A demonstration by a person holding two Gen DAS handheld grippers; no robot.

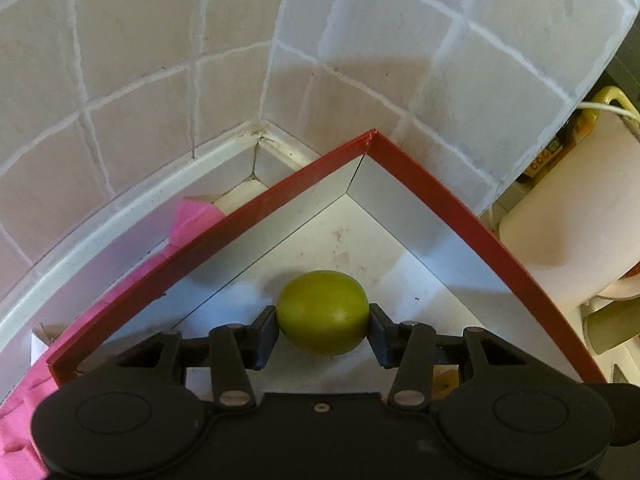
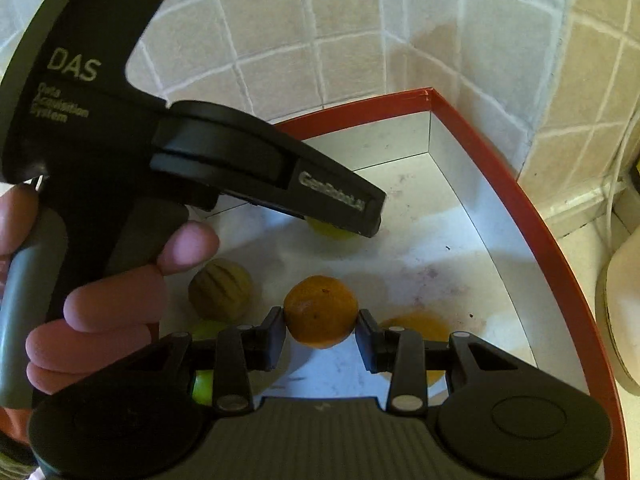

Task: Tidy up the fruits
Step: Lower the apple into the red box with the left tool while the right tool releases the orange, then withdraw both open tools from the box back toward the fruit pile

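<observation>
Red cardboard forms the rim of a shallow box with a white, faintly stained floor, set into the corner of a tiled wall. In the left wrist view, a green fruit is clamped between the two black fingers of the left gripper, which is closed on it over the box floor near the far corner. A pink cloth is seen outside the box, just beside its left wall, and a white container stands to the right of the box. In the right wrist view, an orange fruit is gripped between the fingers of the right gripper, held over the floor of the same box. The left gripper is seen there from the side, held by a hand, with the green fruit partly hidden beneath its tip. On the box floor a brownish ribbed fruit lies to the left of the orange one; a second green fruit and another orange fruit are partly hidden behind the right gripper's linkage.
</observation>
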